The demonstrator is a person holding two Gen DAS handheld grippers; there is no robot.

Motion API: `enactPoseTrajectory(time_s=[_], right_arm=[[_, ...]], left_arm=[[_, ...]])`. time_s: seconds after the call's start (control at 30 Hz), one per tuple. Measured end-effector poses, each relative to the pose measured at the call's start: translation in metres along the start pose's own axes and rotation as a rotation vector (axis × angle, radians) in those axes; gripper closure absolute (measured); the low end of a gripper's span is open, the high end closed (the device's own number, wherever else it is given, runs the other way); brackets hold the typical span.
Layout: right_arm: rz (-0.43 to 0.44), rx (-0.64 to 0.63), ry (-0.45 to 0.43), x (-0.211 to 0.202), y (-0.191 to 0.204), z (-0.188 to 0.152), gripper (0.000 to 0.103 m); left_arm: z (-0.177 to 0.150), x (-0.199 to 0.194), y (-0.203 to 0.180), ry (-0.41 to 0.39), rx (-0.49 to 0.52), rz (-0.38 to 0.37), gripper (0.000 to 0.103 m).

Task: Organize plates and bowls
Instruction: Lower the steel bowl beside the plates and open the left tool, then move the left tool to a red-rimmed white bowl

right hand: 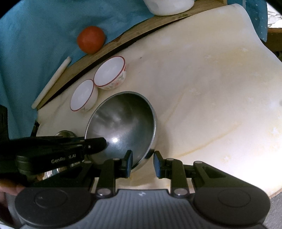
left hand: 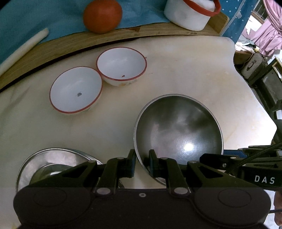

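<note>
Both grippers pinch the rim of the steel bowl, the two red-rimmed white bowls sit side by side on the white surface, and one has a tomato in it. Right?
Not quite. The tomato sits on the blue cloth behind them; the left wrist view shows both white bowls holding none. The left gripper and right gripper do straddle the steel bowl's rim.

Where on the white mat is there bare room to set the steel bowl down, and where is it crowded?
Free: the broad stretch of mat right of the steel bowl, out to its edge. A narrower bare strip lies between the white bowls and the steel plate. Crowded: the left side, with both white bowls touching near the wooden board.
</note>
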State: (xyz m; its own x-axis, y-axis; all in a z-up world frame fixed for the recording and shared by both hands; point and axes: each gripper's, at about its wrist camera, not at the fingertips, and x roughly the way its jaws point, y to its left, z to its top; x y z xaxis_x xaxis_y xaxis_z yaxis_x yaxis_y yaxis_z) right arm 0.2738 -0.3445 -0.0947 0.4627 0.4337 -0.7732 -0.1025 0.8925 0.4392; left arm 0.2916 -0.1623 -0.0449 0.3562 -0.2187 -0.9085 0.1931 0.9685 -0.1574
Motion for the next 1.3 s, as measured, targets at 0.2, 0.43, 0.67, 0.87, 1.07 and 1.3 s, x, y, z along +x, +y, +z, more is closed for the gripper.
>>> enactPoseTrajectory(time_s=[0.2,0.43,0.67,0.87,1.07,1.3], right_arm=[[0.001,-0.002,-0.004,-0.001,0.0,-0.001,0.072],[-0.032,-0.011,-0.03,-0.007,-0.001,-0.001,0.062],[-0.05,-0.014,-0.079,-0.015,-0.001,0.006,0.032],[-0.06,-0.057,-0.11,-0.019,0.007,0.015,0.015],[-0.045,-0.103,-0.137,-0.017,0.026,0.024,0.002],[-0.047,-0.171,-0.161,-0.006,0.057,0.044,0.0]], left_arm=[[0.001,-0.001,0.002,0.0,-0.008,0.005,0.081],[0.004,-0.012,0.008,-0.034,-0.006,0.049,0.065],[0.009,-0.037,0.025,-0.117,-0.052,0.056,0.025],[0.017,-0.051,0.047,-0.168,-0.101,0.11,0.007],[0.023,-0.061,0.081,-0.209,-0.17,0.181,0.001],[0.034,-0.056,0.129,-0.206,-0.245,0.234,0.001]])
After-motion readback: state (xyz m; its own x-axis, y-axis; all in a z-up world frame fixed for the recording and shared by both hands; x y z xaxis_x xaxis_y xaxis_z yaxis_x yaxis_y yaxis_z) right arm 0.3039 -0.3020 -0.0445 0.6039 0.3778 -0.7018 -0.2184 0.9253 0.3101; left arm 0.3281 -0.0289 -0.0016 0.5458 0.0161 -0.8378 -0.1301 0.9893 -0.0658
